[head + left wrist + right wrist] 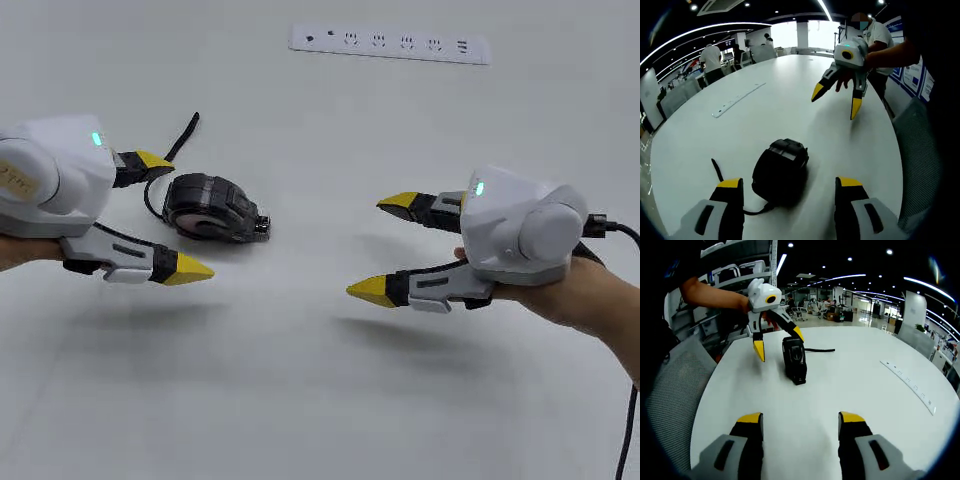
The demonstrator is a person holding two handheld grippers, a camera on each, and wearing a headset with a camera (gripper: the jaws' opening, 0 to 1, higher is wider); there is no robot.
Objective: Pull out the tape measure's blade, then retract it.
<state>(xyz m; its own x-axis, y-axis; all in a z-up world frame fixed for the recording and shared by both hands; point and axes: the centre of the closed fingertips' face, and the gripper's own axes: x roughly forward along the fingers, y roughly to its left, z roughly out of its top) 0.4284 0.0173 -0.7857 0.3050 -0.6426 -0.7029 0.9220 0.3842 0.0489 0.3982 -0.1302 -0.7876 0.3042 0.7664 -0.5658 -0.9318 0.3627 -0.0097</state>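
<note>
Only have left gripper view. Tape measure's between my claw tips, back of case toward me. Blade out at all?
Observer: No. Right gripper view faces the blade mouth of the tape measure; the blade end sits at the case.
Operator: Mouth points where?
Observer: Head view: toward the right claw, open, a gap between them.
Operator: Strap snagged?
Observer: Head view: the strap trails off behind the far jaw of the left claw; contact unclear.

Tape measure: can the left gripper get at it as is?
Probably yes: the left gripper is open and the tape measure lies just ahead, in line with its jaw gap, nothing between them.
</note>
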